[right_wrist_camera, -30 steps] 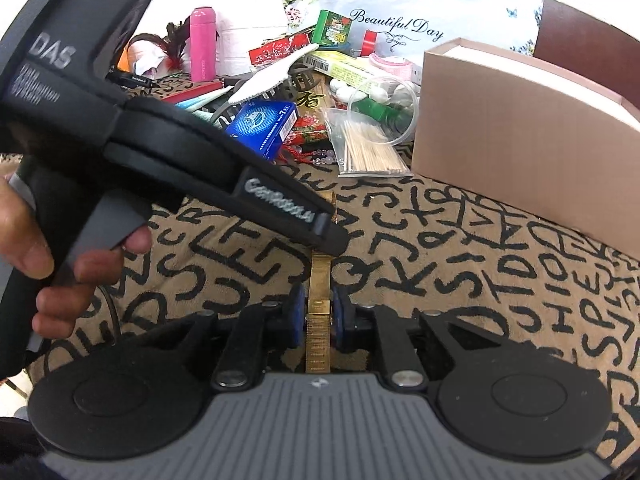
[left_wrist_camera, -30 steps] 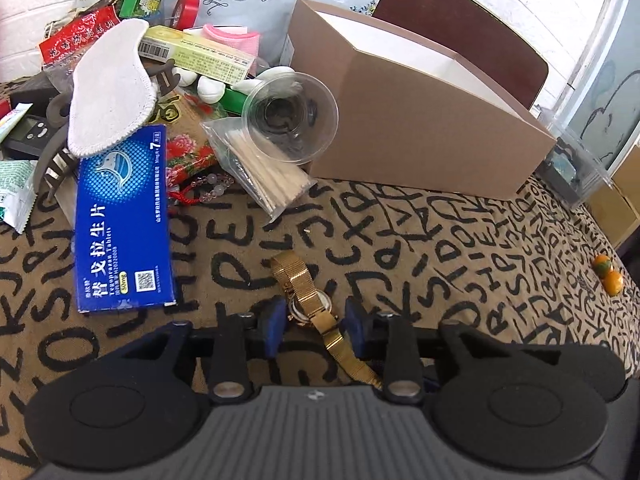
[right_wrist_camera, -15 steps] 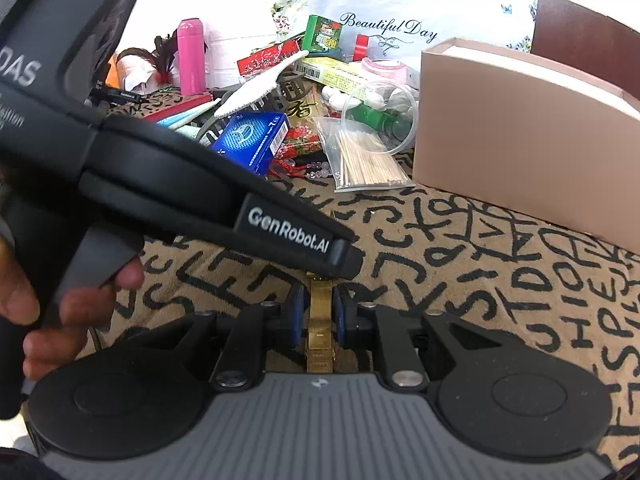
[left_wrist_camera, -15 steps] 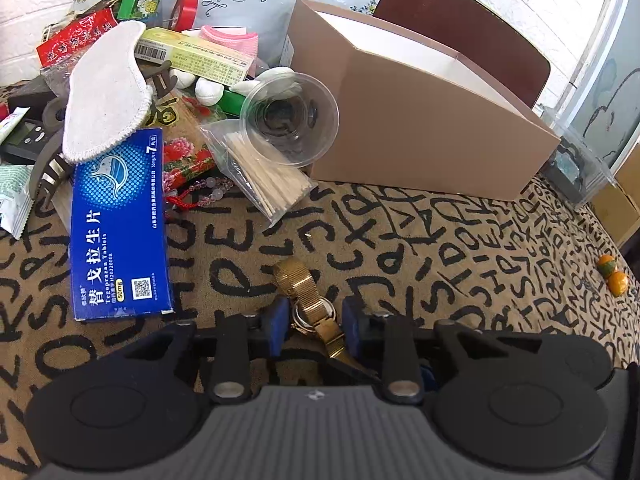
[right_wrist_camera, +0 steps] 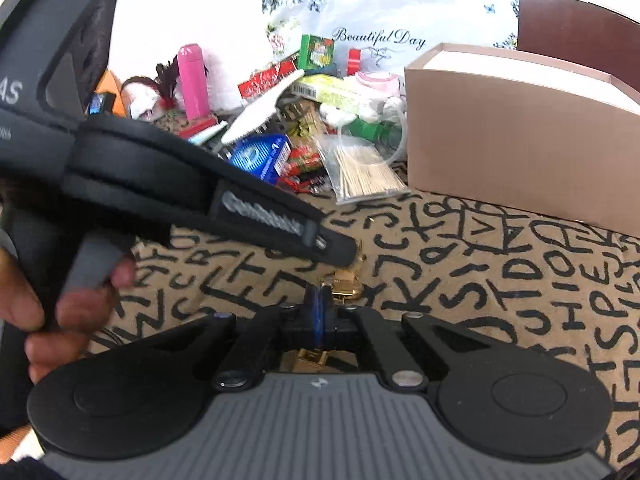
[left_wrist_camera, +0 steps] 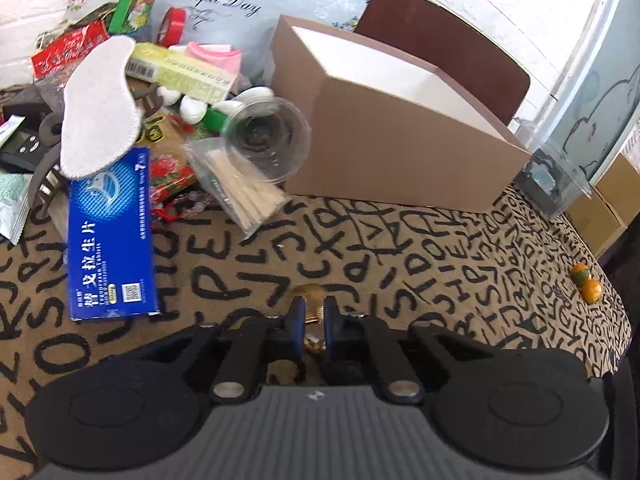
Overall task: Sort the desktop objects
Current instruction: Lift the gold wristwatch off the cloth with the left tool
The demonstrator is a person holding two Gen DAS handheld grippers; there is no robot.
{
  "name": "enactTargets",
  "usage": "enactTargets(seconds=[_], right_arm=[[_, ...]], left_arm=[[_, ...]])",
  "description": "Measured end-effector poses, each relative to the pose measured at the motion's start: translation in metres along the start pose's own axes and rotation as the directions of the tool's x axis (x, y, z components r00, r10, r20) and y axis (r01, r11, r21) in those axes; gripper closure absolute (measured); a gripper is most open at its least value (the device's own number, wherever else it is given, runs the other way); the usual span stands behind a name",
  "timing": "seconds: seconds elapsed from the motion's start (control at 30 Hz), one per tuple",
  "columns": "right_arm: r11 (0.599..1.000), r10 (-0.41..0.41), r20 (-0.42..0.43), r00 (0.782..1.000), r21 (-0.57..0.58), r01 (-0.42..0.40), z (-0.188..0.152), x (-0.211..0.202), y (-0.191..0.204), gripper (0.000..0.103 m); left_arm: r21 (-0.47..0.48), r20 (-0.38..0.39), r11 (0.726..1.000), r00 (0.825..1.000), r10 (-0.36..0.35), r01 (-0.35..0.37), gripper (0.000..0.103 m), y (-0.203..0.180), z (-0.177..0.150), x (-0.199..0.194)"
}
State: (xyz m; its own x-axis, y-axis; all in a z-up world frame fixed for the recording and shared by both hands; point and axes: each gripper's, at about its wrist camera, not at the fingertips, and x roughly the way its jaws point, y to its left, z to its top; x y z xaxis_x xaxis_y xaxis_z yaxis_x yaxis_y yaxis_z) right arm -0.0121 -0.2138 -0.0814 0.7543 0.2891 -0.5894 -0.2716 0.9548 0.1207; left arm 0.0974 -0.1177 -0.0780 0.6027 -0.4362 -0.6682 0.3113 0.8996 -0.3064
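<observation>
The right hand-held gripper (right_wrist_camera: 320, 312), blue pads pressed together, pinches a gold watch band (right_wrist_camera: 347, 285) above the letter-patterned surface (right_wrist_camera: 500, 280). The left hand-held gripper (right_wrist_camera: 340, 246) reaches in from the left. A brown cardboard box (right_wrist_camera: 512, 136) stands beyond.

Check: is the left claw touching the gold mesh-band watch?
Touching. In the left wrist view, the left claw has its blue pads closed against both sides of the gold mesh-band watch, no gap visible.
</observation>
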Motion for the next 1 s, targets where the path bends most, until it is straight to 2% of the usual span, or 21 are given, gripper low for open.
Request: enactTargets(seconds=[0.07, 0.1, 0.17, 0.33, 0.57, 0.6, 0.67, 0.73, 0.8, 0.9, 0.97, 1.0], right_arm=[[1.0, -0.017, 0.006, 1.0, 0.0, 0.017, -0.002, 0.001, -0.001, 0.103], [1.0, -0.02, 0.008, 1.0, 0.0, 0.02, -0.003, 0.002, 0.0, 0.102], [1.0, -0.014, -0.012, 1.0, -0.013, 0.013, -0.004, 0.006, 0.001, 0.096], [0.998, -0.033, -0.017, 0.999, -0.052, 0.032, -0.003, 0.009, 0.008, 0.093], [0.997, -0.074, -0.015, 0.997, -0.039, 0.073, -0.006, 0.003, 0.0, 0.091], [0.996, -0.077, -0.015, 0.997, -0.039, 0.076, -0.006, 0.005, -0.001, 0.088], [0.996, -0.078, -0.011, 0.997, -0.037, 0.077, -0.005, 0.009, -0.002, 0.079], [0.996, -0.075, -0.009, 0.997, -0.044, 0.075, -0.003, 0.014, 0.0, 0.051], [0.994, -0.079, -0.005, 0.997, -0.073, 0.078, -0.002, 0.019, 0.005, 0.038], [0.991, -0.09, 0.012, 0.996, -0.1, 0.091, -0.004, 0.028, 0.009, 0.037], [0.994, -0.087, 0.015, 0.996, -0.059, 0.087, -0.001, 0.031, 0.004, 0.045], [0.994, -0.095, 0.015, 0.995, -0.053, 0.095, 0.0, 0.032, 0.003, 0.056]], left_arm=[[-0.012, -0.015, 1.0, 1.0, 0.006, -0.007, 0.074, 0.004, 0.001, 0.003], [-0.01, -0.025, 1.0, 1.0, 0.008, -0.008, 0.059, 0.005, 0.001, 0.004], [0.003, -0.029, 1.0, 1.0, 0.003, -0.002, 0.053, 0.004, 0.001, 0.007], [0.03, -0.046, 0.999, 0.999, -0.028, 0.029, 0.05, -0.002, -0.001, 0.013], [0.028, -0.058, 0.999, 0.998, -0.036, 0.037, 0.05, 0.0, 0.0, 0.02], [0.026, -0.058, 0.999, 0.998, -0.035, 0.037, 0.05, 0.001, 0.002, 0.021], [0.027, -0.059, 0.999, 0.998, -0.037, 0.038, 0.05, 0.002, 0.004, 0.023], [0.03, -0.062, 0.999, 0.997, -0.04, 0.041, 0.05, 0.003, 0.006, 0.025], [0.033, -0.061, 0.998, 0.997, -0.044, 0.046, 0.053, 0.004, 0.007, 0.027], [0.026, -0.061, 0.999, 0.997, -0.042, 0.044, 0.061, 0.008, 0.008, 0.029], [0.026, -0.054, 0.999, 0.998, -0.031, 0.032, 0.069, 0.009, 0.008, 0.029], [0.021, -0.054, 0.999, 0.998, -0.031, 0.032, 0.084, 0.009, 0.008, 0.028]])
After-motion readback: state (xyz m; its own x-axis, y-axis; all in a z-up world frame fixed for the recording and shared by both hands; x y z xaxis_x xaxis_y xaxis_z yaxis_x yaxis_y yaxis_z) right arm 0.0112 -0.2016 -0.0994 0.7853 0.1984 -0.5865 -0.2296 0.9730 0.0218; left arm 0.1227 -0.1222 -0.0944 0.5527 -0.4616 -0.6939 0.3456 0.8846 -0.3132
